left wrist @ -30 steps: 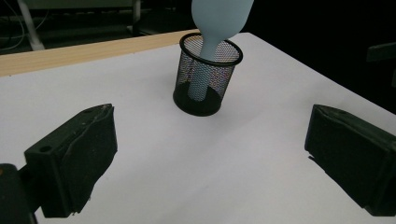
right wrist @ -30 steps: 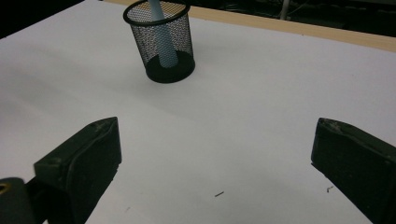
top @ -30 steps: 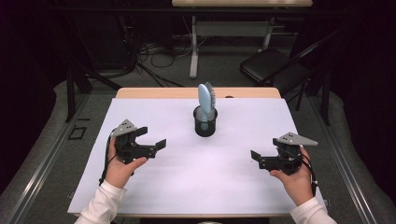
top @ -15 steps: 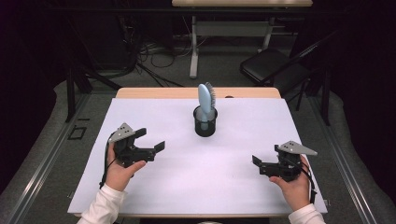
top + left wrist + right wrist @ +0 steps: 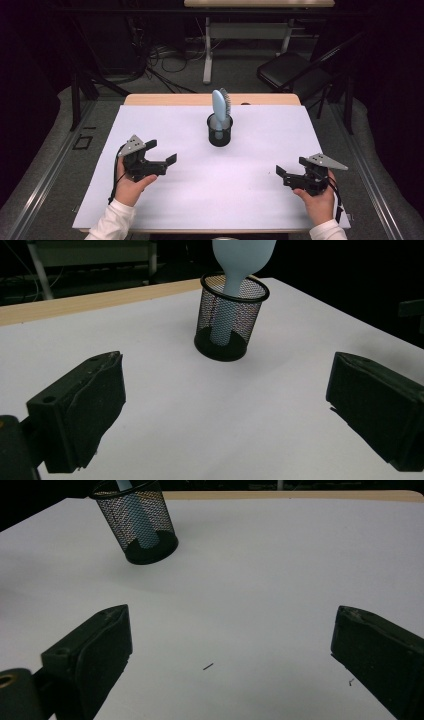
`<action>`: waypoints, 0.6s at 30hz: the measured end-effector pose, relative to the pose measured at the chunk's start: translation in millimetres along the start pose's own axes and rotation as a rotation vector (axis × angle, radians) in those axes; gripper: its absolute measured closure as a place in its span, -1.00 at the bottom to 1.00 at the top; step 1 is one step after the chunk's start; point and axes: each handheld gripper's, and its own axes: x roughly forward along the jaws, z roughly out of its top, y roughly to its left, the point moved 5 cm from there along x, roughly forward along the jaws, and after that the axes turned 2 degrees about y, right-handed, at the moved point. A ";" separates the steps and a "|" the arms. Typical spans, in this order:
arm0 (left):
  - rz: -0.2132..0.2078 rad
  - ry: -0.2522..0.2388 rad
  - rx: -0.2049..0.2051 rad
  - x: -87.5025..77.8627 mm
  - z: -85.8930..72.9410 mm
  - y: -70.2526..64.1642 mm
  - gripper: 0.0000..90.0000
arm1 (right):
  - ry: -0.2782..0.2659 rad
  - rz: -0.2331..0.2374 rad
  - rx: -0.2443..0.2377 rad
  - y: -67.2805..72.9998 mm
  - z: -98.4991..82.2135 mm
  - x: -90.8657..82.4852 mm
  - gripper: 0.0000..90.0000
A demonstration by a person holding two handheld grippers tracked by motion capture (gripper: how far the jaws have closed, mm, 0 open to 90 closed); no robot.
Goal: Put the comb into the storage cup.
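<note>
Looking down from the high view, we've got a black mesh cup (image 5: 220, 132) standing upright toward the far middle of the white table (image 5: 150, 210), with a pale blue hairbrush (image 5: 220, 107) stuck in it handle-down, head poking up and leaning a bit. That's the thing nearest both tongs, though it sits well apart from either one.

Stuff we can't fully see: in the left gripper view the brush head (image 5: 243, 255) gets cut off at the top edge, so the bristles aren't visible there. The handle shows only through the mesh of the cup (image 5: 229, 315). In the right gripper view the cup (image 5: 137, 522) is tilted by the camera angle and the brush (image 5: 140, 525) is just a pale strip behind the wire. There are a couple of tiny dark specks (image 5: 208, 666) on the white surface; we can't tell what they are.

Left gripper (image 5: 160, 162) sits low at the near left, jaws spread wide, nothing between them. Right gripper (image 5: 287, 175) is at the near right, jaws also wide apart and holding nothing. Both point roughly inward across the table.

Around it all: a dark folding chair (image 5: 290, 72) behind the table at the right, cables (image 5: 160, 55) on the floor, and a second desk (image 5: 260, 4) at the back. Nothing sits between either gripper and the cup, just bare white surface.
</note>
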 end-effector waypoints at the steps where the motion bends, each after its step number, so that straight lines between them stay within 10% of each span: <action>1: 0.000 0.000 -0.001 0.0 -0.3 0.3 -0.94 | -0.001 -0.006 -0.001 -2.1 -1.0 -0.2 -0.93; 18: 0.010 0.005 -0.005 2.8 -6.9 4.9 -0.94 | 0.014 -0.011 0.054 -12.2 -10.9 4.6 -0.93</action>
